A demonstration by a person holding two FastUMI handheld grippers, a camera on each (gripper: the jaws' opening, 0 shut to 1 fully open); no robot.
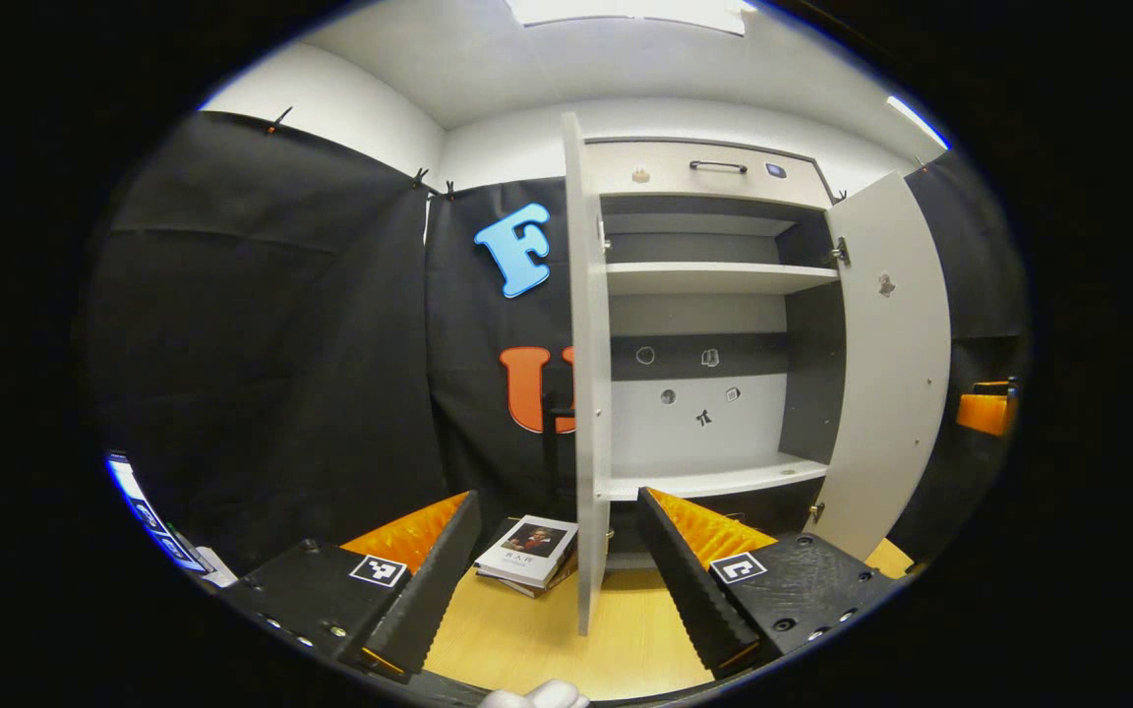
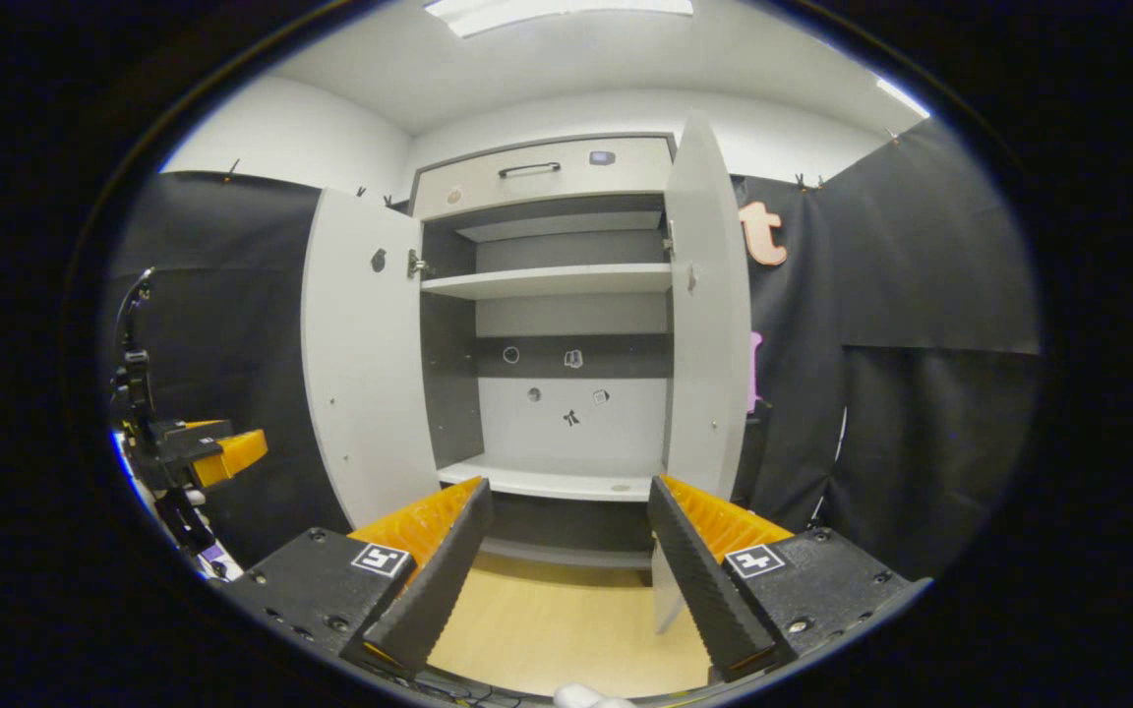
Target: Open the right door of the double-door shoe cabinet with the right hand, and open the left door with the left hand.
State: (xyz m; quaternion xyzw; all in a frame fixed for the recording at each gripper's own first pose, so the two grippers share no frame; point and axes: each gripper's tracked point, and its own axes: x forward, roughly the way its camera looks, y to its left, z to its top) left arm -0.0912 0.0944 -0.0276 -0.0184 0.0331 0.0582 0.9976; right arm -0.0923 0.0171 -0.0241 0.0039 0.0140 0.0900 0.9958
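The white double-door shoe cabinet (image 1: 714,278) stands ahead with both doors swung open onto its bare shelves. In the left gripper view the left door (image 1: 591,374) is edge-on and shows in the gap between my fingers without touching either. My left gripper (image 1: 559,495) is open and holds nothing. The right door (image 1: 886,364) hangs wide at the right. In the right gripper view the cabinet (image 2: 547,282) is straight ahead, the right door (image 2: 709,315) just beyond my right finger. My right gripper (image 2: 568,484) is open, nothing between its fingers. The left door (image 2: 360,364) stands open on the left.
A closed drawer with a dark handle (image 1: 719,167) tops the cabinet. A small stack of books (image 1: 527,556) lies on the wooden floor (image 1: 527,639) left of the left door. Black cloth walls close both sides. The left gripper (image 2: 203,452) appears at the far left of the right gripper view.
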